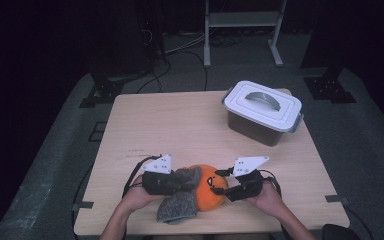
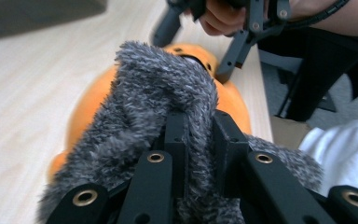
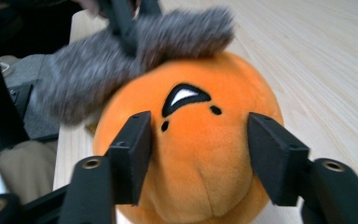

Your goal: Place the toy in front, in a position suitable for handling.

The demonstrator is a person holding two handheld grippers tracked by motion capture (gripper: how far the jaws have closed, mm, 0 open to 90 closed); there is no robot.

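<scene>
Grey fuzzy fabric [image 2: 158,93] is pinched tight between the left gripper's [image 2: 199,135] nearly closed jaws, draped over the orange plush ball [image 3: 200,154] at its 12 o'clock. The right gripper [image 3: 198,154] straddles that ball, jaws wide, pads against its sides. Both hands [image 1: 135,196] rest low at the wooden table's [image 1: 180,125] near edge.

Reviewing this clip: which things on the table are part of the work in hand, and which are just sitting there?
In hand:
- orange plush toy, between the right gripper's jaws
- grey fuzzy cloth, pinched by the left gripper and draped against the toy

Lying about:
- lidded plastic box, closed, at the table's far right, apart from both grippers
</scene>
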